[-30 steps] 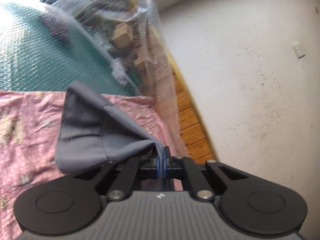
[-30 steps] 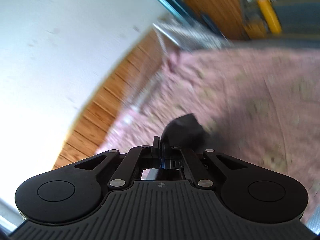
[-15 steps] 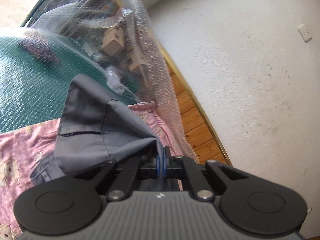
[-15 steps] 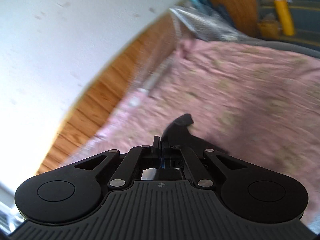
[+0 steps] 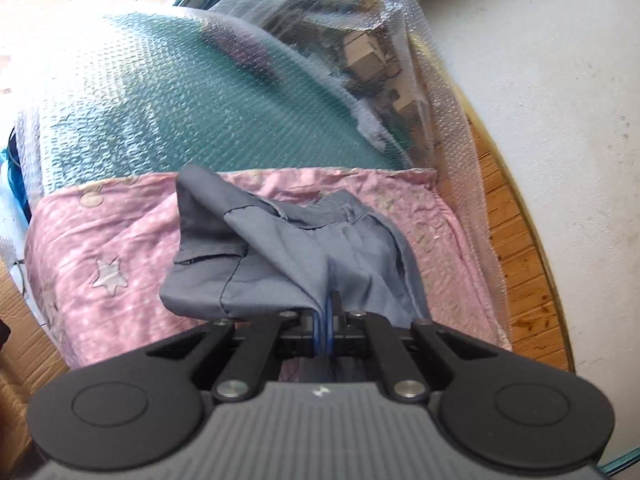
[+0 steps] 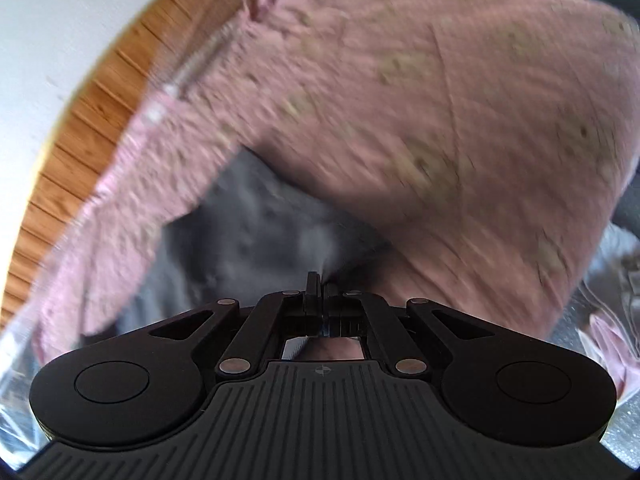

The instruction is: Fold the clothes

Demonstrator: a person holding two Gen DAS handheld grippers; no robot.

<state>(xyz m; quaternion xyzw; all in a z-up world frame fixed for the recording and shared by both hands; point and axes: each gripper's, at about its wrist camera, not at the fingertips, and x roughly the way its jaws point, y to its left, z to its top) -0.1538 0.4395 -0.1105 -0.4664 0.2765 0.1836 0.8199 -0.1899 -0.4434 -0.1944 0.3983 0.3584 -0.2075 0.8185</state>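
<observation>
Basically, left gripper (image 5: 326, 312) pinches the grey garment (image 5: 280, 256), cloth trailing toward 12 o'clock over the pink sheet (image 5: 100, 248). Right gripper (image 6: 320, 286) is clamped on the garment (image 6: 248, 232) too, cloth spreading toward 10 o'clock. Both have hold, so the fold looks two-handed.

The grey garment (image 5: 304, 256) is a thin woven piece with dark stitched seams and a flap or pocket edge on its left side. It lies crumpled and partly lifted, one edge drawn up into a peak while the rest sags in loose folds. In the right wrist view it (image 6: 256, 236) appears blurred, bunched and creased.
</observation>
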